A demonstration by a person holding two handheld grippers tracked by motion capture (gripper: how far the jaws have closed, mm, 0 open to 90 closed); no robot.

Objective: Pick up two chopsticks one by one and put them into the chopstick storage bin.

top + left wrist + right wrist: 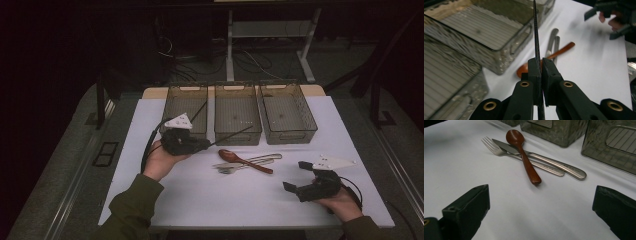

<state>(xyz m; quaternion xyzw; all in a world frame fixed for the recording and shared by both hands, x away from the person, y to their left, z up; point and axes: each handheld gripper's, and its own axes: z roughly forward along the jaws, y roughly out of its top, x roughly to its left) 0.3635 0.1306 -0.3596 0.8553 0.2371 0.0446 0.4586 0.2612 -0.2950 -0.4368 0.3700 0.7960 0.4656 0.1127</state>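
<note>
The left hand-held gripper pinches a thin black chopstick to drop in the bins ahead; the right hand-held gripper waits wide open.

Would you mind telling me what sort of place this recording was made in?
Probably a lab or workshop set up for recording, not a kitchen: a white-topped table with three wire-mesh bins in a row, a few utensils, and loose cables on the floor behind.

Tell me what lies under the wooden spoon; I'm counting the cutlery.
Under the wooden spoon lie a metal fork and a table knife, crossing beneath its handle. The spoon covers the strip of each where they cross.
</note>
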